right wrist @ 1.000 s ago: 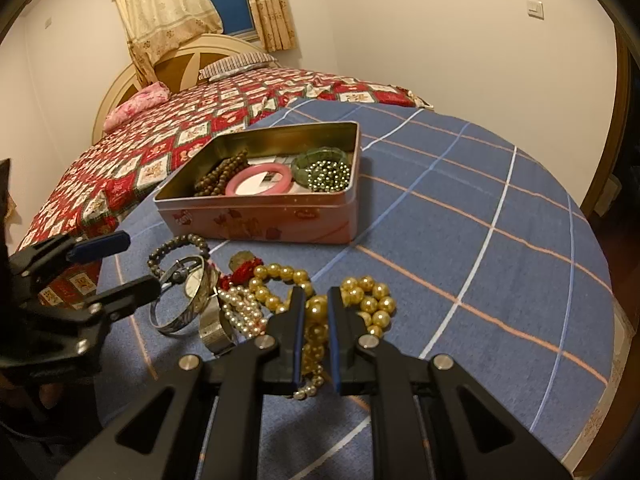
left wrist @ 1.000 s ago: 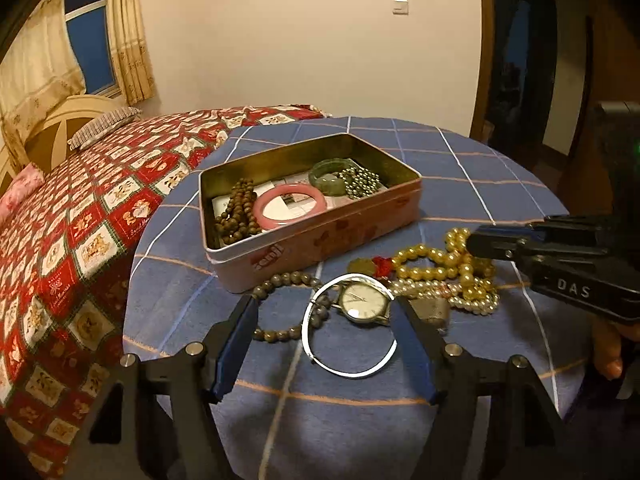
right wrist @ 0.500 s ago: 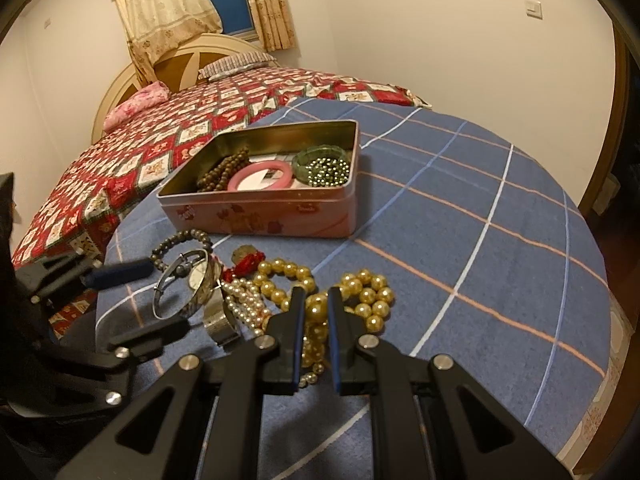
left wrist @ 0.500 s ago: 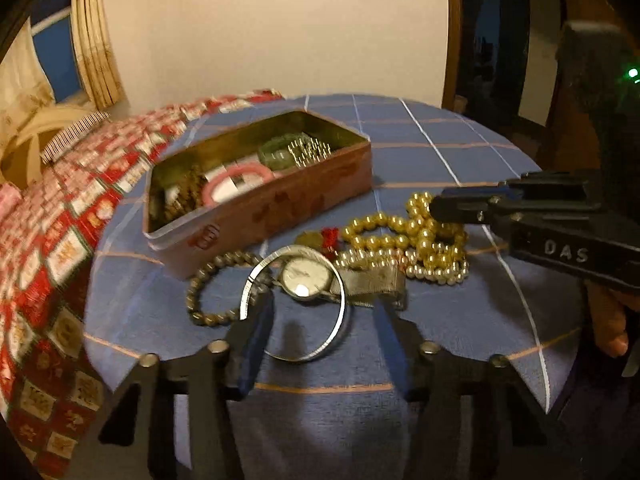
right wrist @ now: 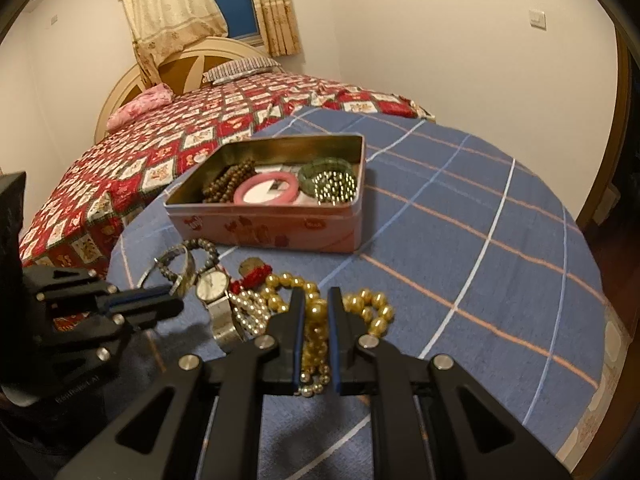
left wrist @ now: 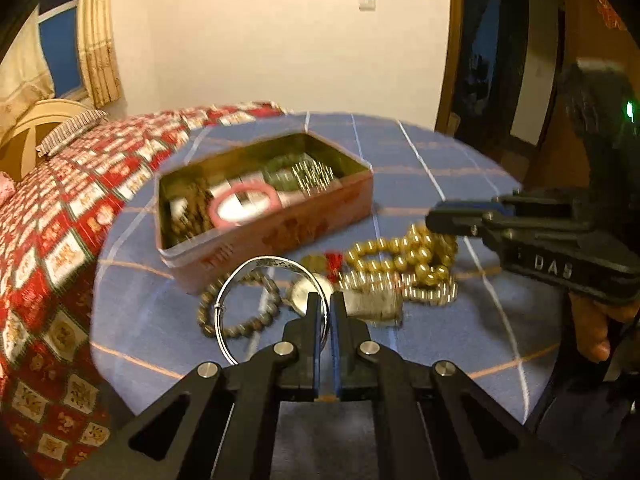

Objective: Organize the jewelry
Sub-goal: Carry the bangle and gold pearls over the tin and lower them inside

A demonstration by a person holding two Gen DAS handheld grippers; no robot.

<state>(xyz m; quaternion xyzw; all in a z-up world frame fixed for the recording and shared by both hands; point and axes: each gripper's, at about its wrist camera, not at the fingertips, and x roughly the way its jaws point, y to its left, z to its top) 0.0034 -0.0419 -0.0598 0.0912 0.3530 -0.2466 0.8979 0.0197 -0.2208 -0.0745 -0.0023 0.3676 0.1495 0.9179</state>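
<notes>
While my left tongs (left wrist: 325,308) were spread wide around the silver bangle (left wrist: 256,304) a second ago, they are now pressed together on its rim, and the bangle stands tilted up off the blue checked tablecloth (right wrist: 480,240) instead of lying flat. From the right wrist view I can see the same bangle (right wrist: 176,268) raised at the tips of the left tongs (right wrist: 172,304), leaning over the dark bead bracelet (right wrist: 200,246). The left view is blurred, so I judge that the hand is moving, probably lifting.

My right tongs (right wrist: 314,312) are nearly together, with the gold bead necklace (right wrist: 320,312) between their blue pads; they look to be pinching a few beads, though how firm the hold is I cannot tell. That side looks much as it did half a second ago.

On the table, the pink tin (right wrist: 272,224) sits open just beyond the loose pile and already holds a pink bangle (right wrist: 266,190), brown wooden beads (right wrist: 228,180), a green bangle (right wrist: 316,168) and a cluster of silver beads (right wrist: 334,188). Loose in front of it are the wristwatch (right wrist: 212,284), a white pearl strand (right wrist: 250,308) and a small red charm (right wrist: 254,274).

I read the change as the pick being made: the silver bangle is gripped and ready to carry to the tin. It is held by a thin edge, so it may swing or slip, and it could snag the dark beads beneath.
</notes>
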